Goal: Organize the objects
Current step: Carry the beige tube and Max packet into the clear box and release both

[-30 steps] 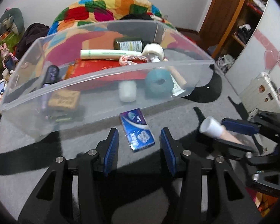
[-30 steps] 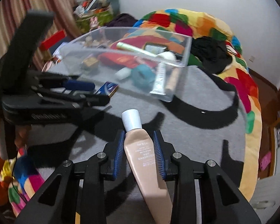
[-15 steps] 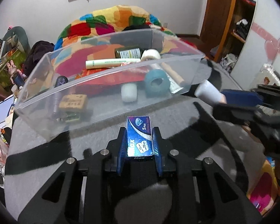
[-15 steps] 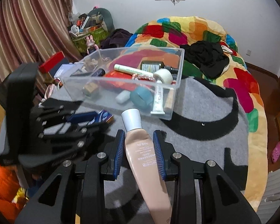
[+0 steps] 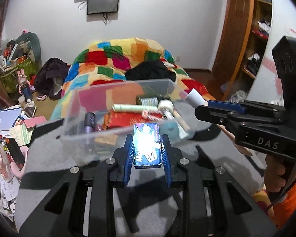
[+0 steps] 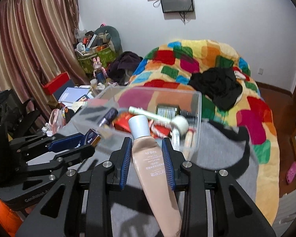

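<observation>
Both claws have risen from the grey table since a second ago, and the clear bin now sits lower in each view. Left claw: its jaws have just been closing and now pinch the blue packet, which lay loose on the table a second ago and is now carried clear of it, just short of the bin's near wall. Right claw: pinching the beige tube, white cap forward, likewise held near the bin.

Progress: the bin already holds several items, among them a red pouch, a pale tube and a dark bottle; blur prevents a full count. Neither carried item appears to be past the rim yet. Remaining, by my reading: bring both over the bin and let go. No other loose items are visible on the table.
</observation>
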### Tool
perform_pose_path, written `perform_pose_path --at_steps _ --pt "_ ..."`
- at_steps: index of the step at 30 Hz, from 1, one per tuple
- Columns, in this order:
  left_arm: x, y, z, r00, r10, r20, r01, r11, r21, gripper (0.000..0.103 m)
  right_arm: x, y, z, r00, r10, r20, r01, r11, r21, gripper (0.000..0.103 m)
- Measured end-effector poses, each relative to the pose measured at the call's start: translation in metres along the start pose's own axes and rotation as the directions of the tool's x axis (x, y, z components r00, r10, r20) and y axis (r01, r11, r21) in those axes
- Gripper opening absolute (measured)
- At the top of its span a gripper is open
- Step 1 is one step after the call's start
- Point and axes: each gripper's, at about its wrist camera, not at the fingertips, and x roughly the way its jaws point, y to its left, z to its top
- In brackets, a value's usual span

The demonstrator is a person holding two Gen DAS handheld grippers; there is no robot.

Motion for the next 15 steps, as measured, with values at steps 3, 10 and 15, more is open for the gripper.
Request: perform_pose_path --at_steps 3,10,15 --pt "0.002 0.011 0.011 1.000 0.010 0.016 -0.009 1.000 -0.024 0.027 0.003 0.003 0.012 1.000 -0.028 0.015 0.028 0.999 -0.016 0.028" --pt "0.024 0.035 0.031 1.000 0.026 -0.012 -0.027 0.997 -0.071 0.027 0.024 0.012 0.041 0.998 -0.065 0.004 0.065 0.995 -0.078 0.028" --pt "0.049 0.053 0.039 0.998 0.032 -0.060 -0.037 0.994 -0.100 0.027 0.052 0.020 0.052 0.996 -0.081 -0.045 0.075 0.989 -0.130 0.029"
